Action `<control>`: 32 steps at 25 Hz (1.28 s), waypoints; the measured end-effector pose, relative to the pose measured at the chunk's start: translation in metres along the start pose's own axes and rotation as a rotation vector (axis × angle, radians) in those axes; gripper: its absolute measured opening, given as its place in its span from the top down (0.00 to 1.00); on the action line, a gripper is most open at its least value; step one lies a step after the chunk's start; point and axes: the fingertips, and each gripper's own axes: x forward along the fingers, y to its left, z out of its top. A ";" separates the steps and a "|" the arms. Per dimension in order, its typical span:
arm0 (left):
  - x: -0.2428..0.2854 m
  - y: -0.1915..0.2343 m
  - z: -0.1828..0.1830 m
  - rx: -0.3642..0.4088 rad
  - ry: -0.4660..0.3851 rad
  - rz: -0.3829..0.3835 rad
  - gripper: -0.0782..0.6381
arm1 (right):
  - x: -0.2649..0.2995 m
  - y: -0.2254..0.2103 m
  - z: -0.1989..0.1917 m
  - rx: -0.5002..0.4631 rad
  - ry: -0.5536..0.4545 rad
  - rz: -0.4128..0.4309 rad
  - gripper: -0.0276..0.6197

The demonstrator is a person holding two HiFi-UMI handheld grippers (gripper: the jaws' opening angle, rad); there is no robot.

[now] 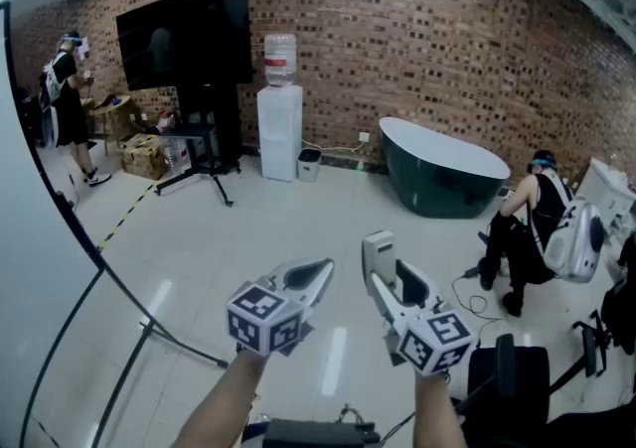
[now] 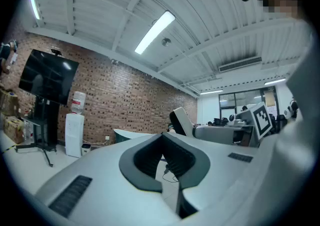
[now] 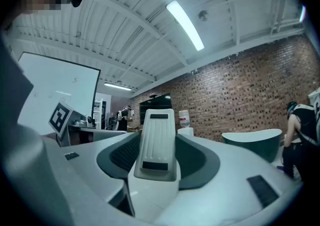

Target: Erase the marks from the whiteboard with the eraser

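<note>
The whiteboard (image 1: 28, 237) stands on a black stand at the far left of the head view, seen edge-on. In the right gripper view the whiteboard (image 3: 60, 87) shows faint marks. My right gripper (image 1: 383, 282) is shut on a white ribbed eraser (image 1: 378, 255), which sticks up from the jaws; the eraser (image 3: 157, 140) fills the middle of the right gripper view. My left gripper (image 1: 316, 275) is held up beside it, shut with nothing between its jaws. Both are in mid-air, well away from the board. The left gripper view shows the eraser (image 2: 180, 120) off to its right.
A black TV on a stand (image 1: 187, 34), a water dispenser (image 1: 279, 118) and a dark green bathtub (image 1: 442, 173) line the brick wall. One person crouches at the right (image 1: 527, 227), another stands at the far left (image 1: 68, 98). The board's stand legs (image 1: 149, 332) reach across the floor.
</note>
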 end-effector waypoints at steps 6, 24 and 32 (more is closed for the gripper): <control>-0.043 0.046 0.018 0.034 -0.006 0.121 0.88 | 0.045 0.038 0.008 -0.017 0.005 0.106 0.60; -0.283 0.170 0.016 0.053 -0.069 0.757 0.88 | 0.180 0.267 -0.014 -0.046 -0.014 0.720 0.59; -0.402 0.201 0.023 0.051 -0.121 0.957 0.88 | 0.207 0.385 -0.014 -0.084 -0.015 0.902 0.59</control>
